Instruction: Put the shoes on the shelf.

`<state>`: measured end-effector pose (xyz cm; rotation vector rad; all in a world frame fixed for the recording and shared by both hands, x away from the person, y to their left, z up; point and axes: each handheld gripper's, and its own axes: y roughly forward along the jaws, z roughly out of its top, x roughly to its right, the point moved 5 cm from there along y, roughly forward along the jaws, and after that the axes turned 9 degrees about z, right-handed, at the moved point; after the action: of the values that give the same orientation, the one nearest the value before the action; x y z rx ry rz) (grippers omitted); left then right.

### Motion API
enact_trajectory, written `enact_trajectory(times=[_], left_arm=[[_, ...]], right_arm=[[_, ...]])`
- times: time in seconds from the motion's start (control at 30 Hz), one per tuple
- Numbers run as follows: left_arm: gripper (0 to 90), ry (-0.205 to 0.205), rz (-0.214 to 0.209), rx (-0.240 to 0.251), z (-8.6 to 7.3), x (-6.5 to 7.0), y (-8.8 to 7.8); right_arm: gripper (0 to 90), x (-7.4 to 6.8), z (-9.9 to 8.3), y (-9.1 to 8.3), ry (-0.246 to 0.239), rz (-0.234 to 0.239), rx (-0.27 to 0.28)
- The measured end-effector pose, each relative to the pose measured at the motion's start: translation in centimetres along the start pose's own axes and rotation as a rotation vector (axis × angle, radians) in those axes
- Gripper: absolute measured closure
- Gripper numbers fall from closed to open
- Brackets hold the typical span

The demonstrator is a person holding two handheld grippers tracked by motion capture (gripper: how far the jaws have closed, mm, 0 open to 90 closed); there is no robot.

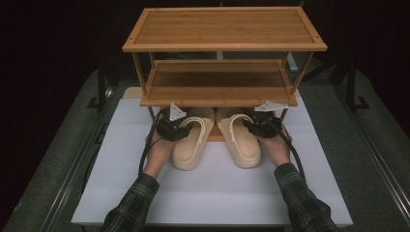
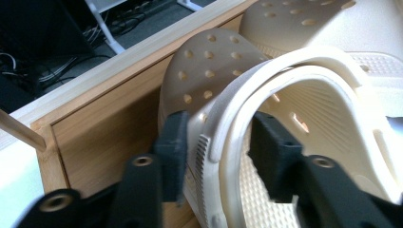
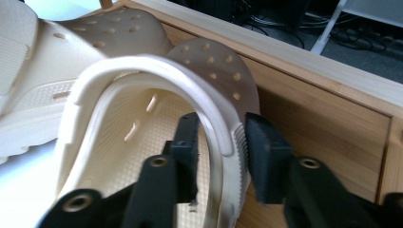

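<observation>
- Your left gripper (image 1: pixel 180 129) straddles the outer wall of the left clog (image 1: pixel 192 140), jaws slack around it, a gap showing beside the pads.
- Your right gripper (image 1: pixel 253 126) brackets the right clog (image 1: pixel 241 139) the same way.
- Both clogs lie toes-in under the bamboo shoe rack (image 1: pixel 223 48).
- The rack stands on the white surface (image 1: pixel 203 193); grey floor (image 1: pixel 43 159) and a dark room surround it.
</observation>
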<state>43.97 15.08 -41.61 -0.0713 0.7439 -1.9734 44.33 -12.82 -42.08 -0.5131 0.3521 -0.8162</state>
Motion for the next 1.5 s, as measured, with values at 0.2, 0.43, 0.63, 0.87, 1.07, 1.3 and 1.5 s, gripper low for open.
enact_trajectory(times=[0.2, 0.43, 0.63, 0.87, 1.07, 1.3, 1.5], left_arm=[[34.3, -0.027, -0.078, -0.011, -0.4, -0.6, -1.8], [16.2, -0.038, -0.175, -0.006, -2.2, -0.9, -4.9], [5.4, -0.046, -0.236, -0.009, -4.8, -0.1, -7.1], [0.0, -0.019, -0.276, -0.061, -8.5, 1.3, -7.0], [0.0, 0.028, -0.296, -0.087, -8.9, 3.0, -4.9], [0.0, 0.017, -0.288, -0.094, -8.2, 3.6, -3.3], [0.0, -0.025, -0.283, -0.078, -7.3, 4.1, -2.3]], right_arm=[[44.5, -0.4, -0.1, -1.5, 0.021, 0.041, 0.007], [21.0, -0.9, -1.6, -4.5, 0.056, 0.125, -0.004], [8.6, -2.0, -4.2, -6.5, 0.037, 0.203, -0.033], [2.5, -2.9, -7.4, -6.4, -0.001, 0.243, -0.089], [2.0, -3.5, -8.7, -4.1, -0.022, 0.274, -0.156], [1.0, -3.9, -8.4, -2.2, -0.025, 0.274, -0.180], [1.1, -4.3, -7.6, -1.1, -0.037, 0.271, -0.169]])
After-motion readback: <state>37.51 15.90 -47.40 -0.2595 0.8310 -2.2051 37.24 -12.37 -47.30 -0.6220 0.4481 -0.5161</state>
